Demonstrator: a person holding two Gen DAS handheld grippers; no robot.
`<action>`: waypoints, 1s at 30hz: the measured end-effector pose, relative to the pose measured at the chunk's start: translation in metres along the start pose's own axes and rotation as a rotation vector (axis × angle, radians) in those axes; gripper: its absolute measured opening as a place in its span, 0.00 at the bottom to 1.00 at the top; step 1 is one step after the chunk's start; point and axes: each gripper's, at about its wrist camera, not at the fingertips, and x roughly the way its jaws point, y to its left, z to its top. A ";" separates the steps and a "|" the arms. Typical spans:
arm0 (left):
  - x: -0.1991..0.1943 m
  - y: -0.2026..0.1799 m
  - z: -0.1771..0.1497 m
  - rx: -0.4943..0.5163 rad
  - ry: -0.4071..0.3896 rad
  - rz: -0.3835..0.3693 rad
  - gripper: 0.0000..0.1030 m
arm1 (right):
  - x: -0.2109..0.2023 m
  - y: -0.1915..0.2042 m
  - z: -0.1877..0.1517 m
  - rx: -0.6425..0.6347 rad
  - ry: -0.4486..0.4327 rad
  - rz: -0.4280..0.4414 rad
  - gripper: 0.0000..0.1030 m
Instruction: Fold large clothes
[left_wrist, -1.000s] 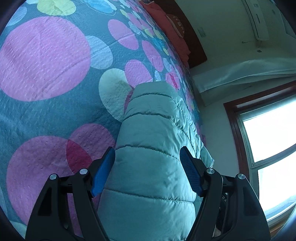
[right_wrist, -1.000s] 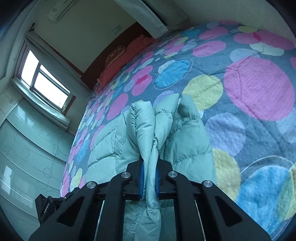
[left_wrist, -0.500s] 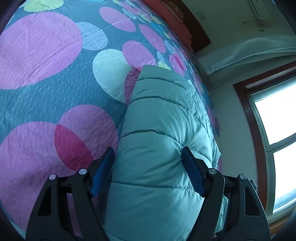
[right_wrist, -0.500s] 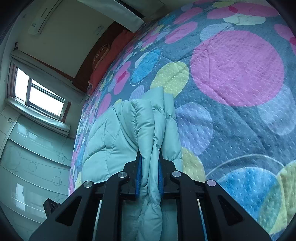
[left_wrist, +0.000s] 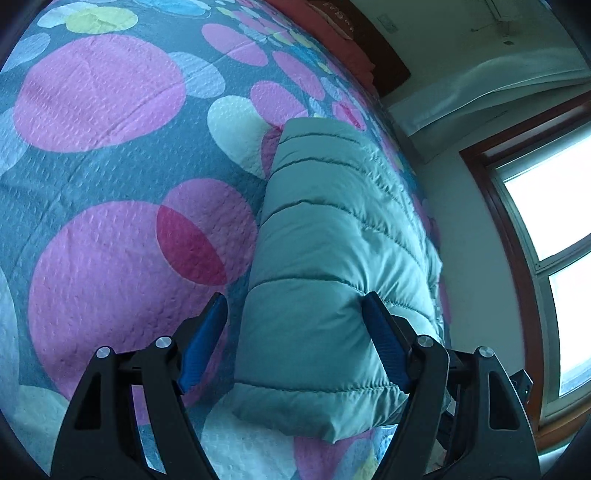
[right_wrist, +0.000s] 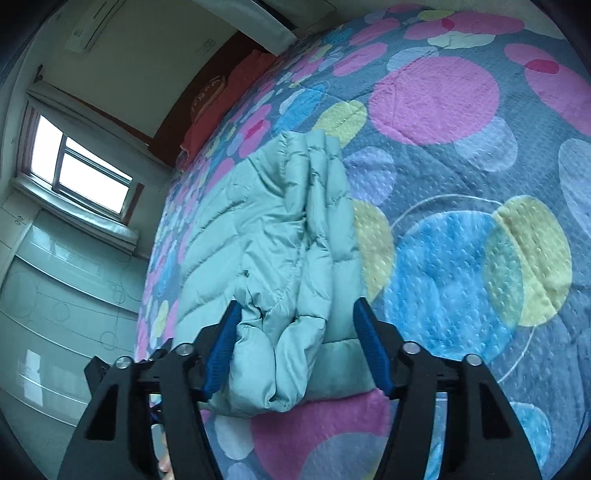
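Note:
A mint-green quilted puffer jacket (left_wrist: 332, 251) lies folded on the bed, long and narrow in the left wrist view. My left gripper (left_wrist: 295, 332) is open, its blue pads (left_wrist: 207, 332) either side of the jacket's near end, the right pad touching it. In the right wrist view the jacket (right_wrist: 273, 236) lies bunched in puffy folds. My right gripper (right_wrist: 295, 332) is open, with the jacket's near folds lying between its pads (right_wrist: 369, 347).
The bed has a teal cover with large pink, blue and yellow circles (left_wrist: 110, 166). Red pillows and a dark headboard (right_wrist: 229, 85) sit at the far end. A window (left_wrist: 546, 221) and wall run along the bed's edge beside the jacket.
My right gripper has opened and let go of the jacket folds, which now rest on the bed. My left gripper stayed open and drew back towards the jacket's near end.

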 end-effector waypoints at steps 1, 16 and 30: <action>0.003 0.001 -0.001 0.004 0.004 0.020 0.73 | 0.005 -0.006 -0.002 0.011 0.017 -0.003 0.37; 0.015 0.009 0.000 0.090 0.014 0.007 0.68 | 0.035 -0.038 -0.016 0.056 0.046 0.048 0.21; 0.013 -0.001 0.041 -0.003 0.007 -0.105 0.85 | 0.015 -0.021 0.030 0.038 -0.046 0.082 0.64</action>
